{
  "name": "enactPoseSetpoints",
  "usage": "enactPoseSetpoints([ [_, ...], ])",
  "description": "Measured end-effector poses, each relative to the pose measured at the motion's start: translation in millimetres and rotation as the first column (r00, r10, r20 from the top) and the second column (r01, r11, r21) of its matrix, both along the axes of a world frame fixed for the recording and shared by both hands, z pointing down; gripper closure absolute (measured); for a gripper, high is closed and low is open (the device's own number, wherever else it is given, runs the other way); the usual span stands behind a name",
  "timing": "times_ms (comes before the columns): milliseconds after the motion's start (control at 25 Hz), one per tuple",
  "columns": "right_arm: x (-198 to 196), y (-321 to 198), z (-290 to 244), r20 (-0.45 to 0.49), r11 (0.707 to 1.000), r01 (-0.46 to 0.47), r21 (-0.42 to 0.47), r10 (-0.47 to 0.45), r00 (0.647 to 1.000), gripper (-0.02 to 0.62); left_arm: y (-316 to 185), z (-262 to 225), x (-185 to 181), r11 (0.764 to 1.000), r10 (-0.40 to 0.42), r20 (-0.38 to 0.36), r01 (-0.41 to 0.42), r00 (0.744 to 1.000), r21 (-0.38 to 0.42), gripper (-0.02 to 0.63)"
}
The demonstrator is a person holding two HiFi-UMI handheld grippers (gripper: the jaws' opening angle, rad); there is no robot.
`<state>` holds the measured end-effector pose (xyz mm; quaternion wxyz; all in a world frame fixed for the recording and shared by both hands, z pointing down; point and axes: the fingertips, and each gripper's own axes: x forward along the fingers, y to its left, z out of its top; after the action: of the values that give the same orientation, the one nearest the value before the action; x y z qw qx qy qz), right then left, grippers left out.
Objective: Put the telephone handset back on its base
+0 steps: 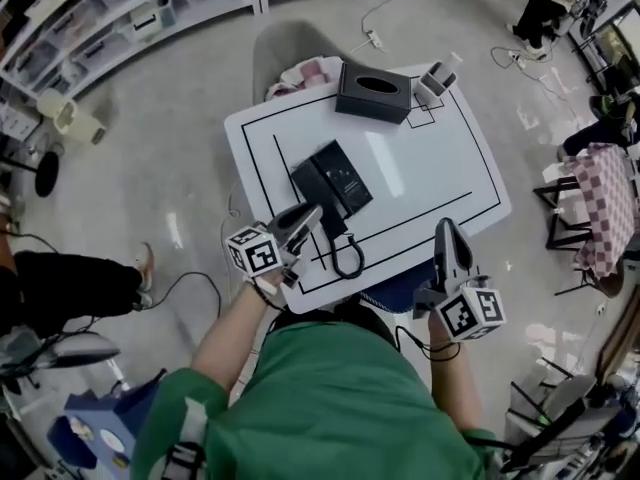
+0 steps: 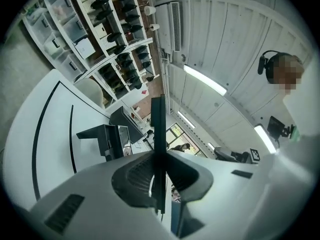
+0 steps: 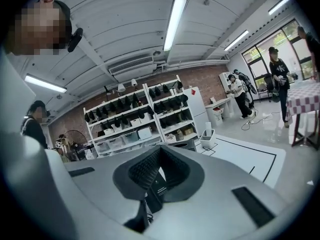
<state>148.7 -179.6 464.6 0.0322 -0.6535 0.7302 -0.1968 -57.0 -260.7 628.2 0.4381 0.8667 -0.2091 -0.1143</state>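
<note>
A black telephone (image 1: 335,180) lies in the middle of the white table (image 1: 440,158). Its handset (image 1: 312,186) rests along the left side of the base (image 1: 348,173). A black cord (image 1: 347,258) loops toward the table's front edge. My left gripper (image 1: 310,215) hovers over the front left part of the table, its tip just short of the phone, shut and empty. My right gripper (image 1: 443,228) is at the front right edge, also shut and empty. In the left gripper view the phone (image 2: 107,139) stands beyond the closed gripper (image 2: 158,134). The right gripper (image 3: 159,160) shows its jaws pressed together.
A black tissue box (image 1: 373,91) and a small white holder (image 1: 432,85) sit at the table's far edge. A grey chair (image 1: 290,48) stands behind the table. A person's leg (image 1: 70,283) is on the floor to the left. Shelves (image 1: 110,18) line the far wall.
</note>
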Motion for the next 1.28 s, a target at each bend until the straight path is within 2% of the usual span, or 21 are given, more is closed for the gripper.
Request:
enactPoseSetpoints([
  [320,19.0,-20.2,14.0,0.012,0.998,0.023,-0.056,-0.022,1.000,0.574,-11.3,37.3,9.8,0.994,-0.049,-0.010,0.048,0.999,-0.101,0.526],
  [560,23.7,-20.1,25.9,0.020,0.994,0.036,-0.098,-0.034,0.999,0.574,-14.9,59.7,20.1,0.989,-0.042,0.003,0.042,0.999,-0.144,0.526],
  [760,25.8,-26.3,25.4,0.019,0.995,0.049,-0.088,-0.047,0.999,0.574,-29.0,75.8,23.1,0.980,-0.061,0.033,0.066,0.998,-0.188,0.526],
  [920,30.3,-23.7,22.4,0.024,0.995,0.044,-0.084,-0.042,0.999,0.574,-28.4,83.9,26.0,0.970,-0.068,0.029,0.073,0.997,-0.231,0.526],
  [1120,31.4,-24.5,17.9,0.040,0.997,0.045,-0.061,-0.043,0.998,0.574,-33.8,86.8,27.2,0.967,-0.079,0.012,0.080,0.997,-0.243,0.526],
  [1280,28.5,-21.8,17.9,0.029,0.996,0.048,-0.075,-0.046,0.999,0.574,-34.3,92.0,30.2,0.959,-0.087,0.023,0.090,0.996,-0.268,0.526],
])
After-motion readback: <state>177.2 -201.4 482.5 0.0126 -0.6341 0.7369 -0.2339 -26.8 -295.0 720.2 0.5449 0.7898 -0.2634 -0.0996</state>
